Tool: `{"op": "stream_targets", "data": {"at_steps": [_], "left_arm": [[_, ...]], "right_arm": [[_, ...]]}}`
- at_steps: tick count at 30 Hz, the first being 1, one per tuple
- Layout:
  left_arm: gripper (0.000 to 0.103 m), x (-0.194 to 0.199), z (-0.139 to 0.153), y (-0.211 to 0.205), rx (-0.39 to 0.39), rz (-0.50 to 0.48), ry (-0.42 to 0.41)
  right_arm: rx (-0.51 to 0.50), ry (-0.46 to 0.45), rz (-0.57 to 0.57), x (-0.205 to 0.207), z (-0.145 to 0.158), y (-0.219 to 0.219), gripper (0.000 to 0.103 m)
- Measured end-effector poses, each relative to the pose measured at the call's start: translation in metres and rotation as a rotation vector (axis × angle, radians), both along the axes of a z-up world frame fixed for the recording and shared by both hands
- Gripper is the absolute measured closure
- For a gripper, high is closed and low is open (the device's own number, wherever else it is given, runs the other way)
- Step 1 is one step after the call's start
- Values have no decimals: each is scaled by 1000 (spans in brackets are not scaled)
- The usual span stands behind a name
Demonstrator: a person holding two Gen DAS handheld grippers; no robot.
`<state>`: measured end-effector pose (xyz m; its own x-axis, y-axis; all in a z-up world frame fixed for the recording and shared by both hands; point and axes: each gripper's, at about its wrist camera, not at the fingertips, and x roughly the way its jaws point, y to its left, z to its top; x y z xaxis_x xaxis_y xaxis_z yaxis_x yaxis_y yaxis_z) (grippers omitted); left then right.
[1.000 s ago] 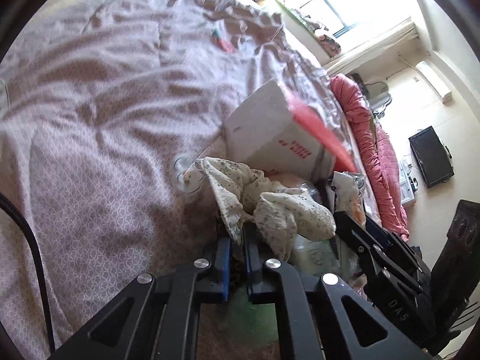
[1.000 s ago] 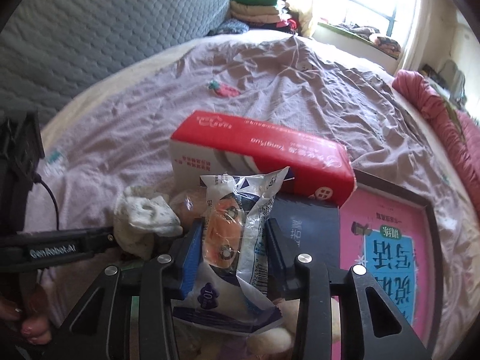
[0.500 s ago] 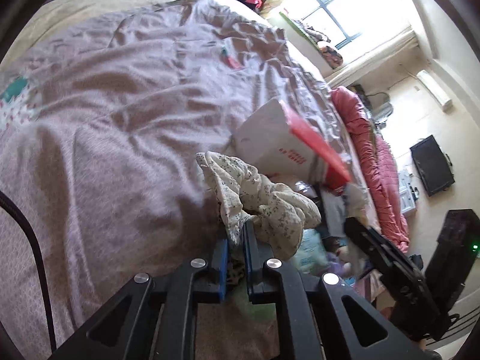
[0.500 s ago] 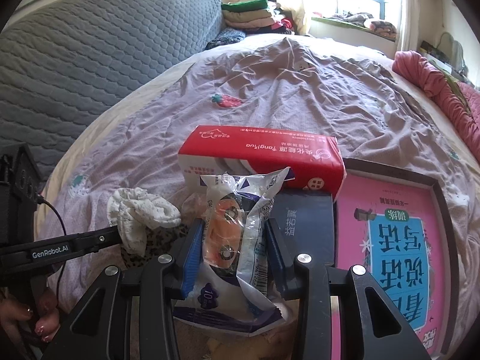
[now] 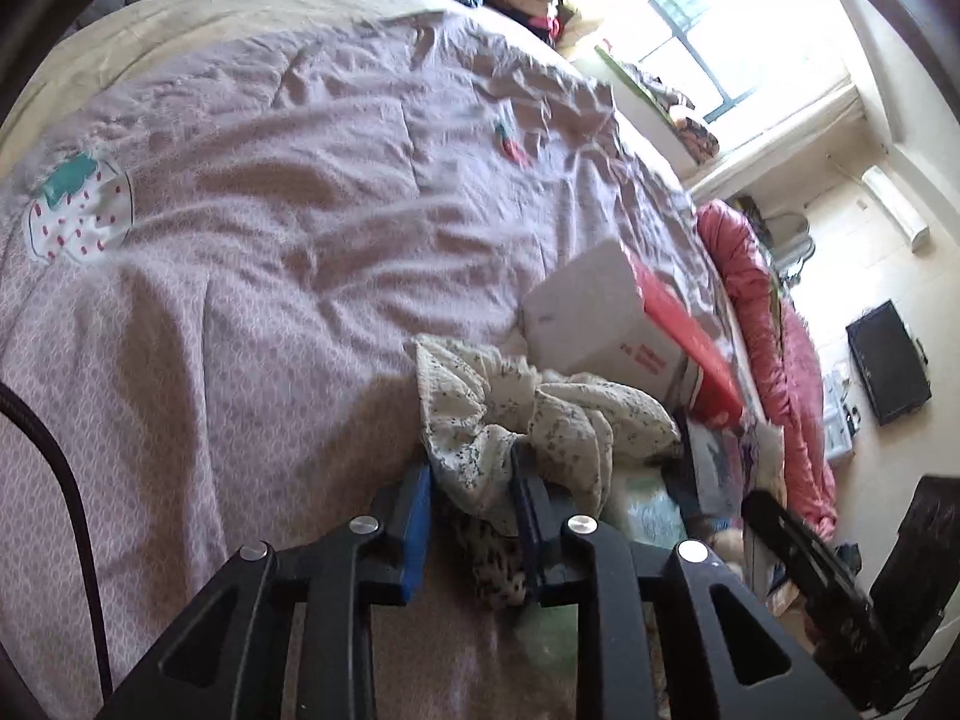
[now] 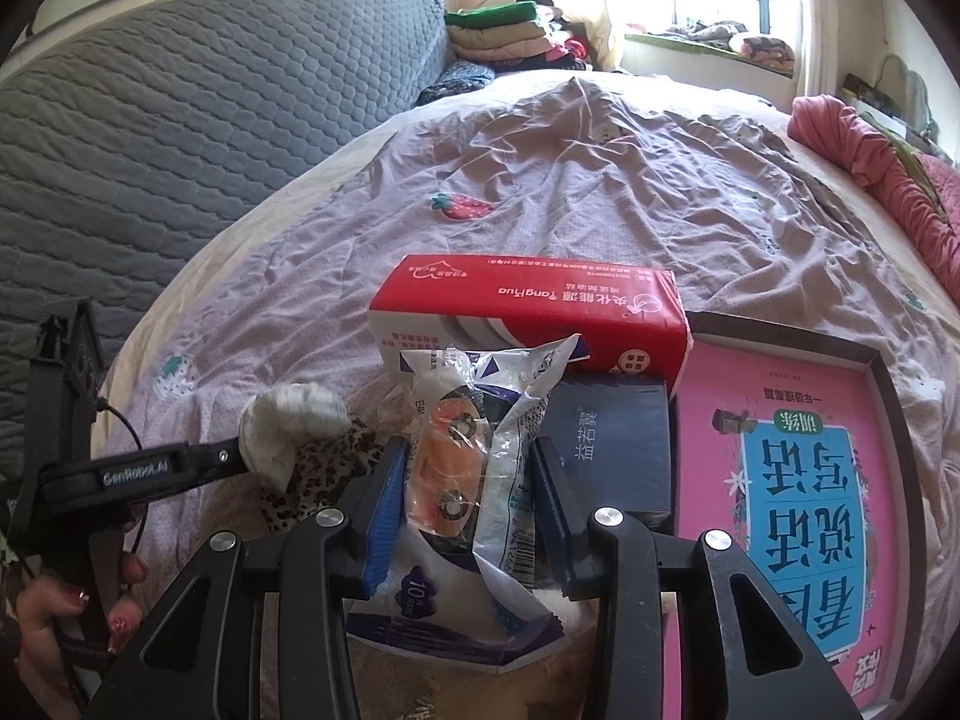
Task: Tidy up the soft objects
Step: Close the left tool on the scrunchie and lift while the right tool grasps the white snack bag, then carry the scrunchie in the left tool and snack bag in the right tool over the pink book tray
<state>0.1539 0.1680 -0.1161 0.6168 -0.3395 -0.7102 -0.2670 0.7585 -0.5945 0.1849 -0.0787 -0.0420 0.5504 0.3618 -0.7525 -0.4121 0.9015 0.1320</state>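
My left gripper (image 5: 471,480) is shut on a white floral scrunchie (image 5: 516,402) and holds it over the bed; a leopard-print cloth (image 5: 492,558) hangs beneath it. In the right wrist view the scrunchie (image 6: 288,420) sits at the tip of the left gripper, left of centre. My right gripper (image 6: 471,468) is shut on a crinkly plastic packet with an orange item (image 6: 474,450) inside, held just in front of the red and white tissue pack (image 6: 528,312).
A mauve bedsheet (image 6: 600,168) covers the bed. A dark blue book (image 6: 612,438) and a pink and blue book in a dark tray (image 6: 798,480) lie right of the packet. Folded clothes (image 6: 510,30) are stacked by the grey headboard (image 6: 180,120). A pink blanket (image 5: 762,324) lies along the far edge.
My left gripper has lifted and drawn back with the scrunchie, away from the tissue pack. My right gripper has also pulled back, still holding the packet.
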Motion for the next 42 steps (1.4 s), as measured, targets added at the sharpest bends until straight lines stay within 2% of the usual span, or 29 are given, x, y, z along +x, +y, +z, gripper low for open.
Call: {"op": "stream_targets", "data": {"at_steps": [2,5,8,17,24,33,42], "left_arm": [[96,1,2,1,21,9,-11],[97,4,3,0,19,-8,-27],[98,3,9,-7,50,-28,-39],[98,-15,61,-40,181,-84,-106],[98,-29,100,-65,237,-114,-146],[98,-44,144,-111,325,-174,-202],[98,-51,162,-176,386,-276,-225]], "right_arm": [[0,1,-2,0,1,0,61],[7,1,-4,-1,2,-2,61],[14,-1,-6,-2,4,-4,61],[61,-39,-25,-12,29,-23,61],[118,-59,-59,-25,49,-49,61],[177,-105,-120,-46,74,-93,61],[213,-129,-220,-59,86,-157,61]]}}
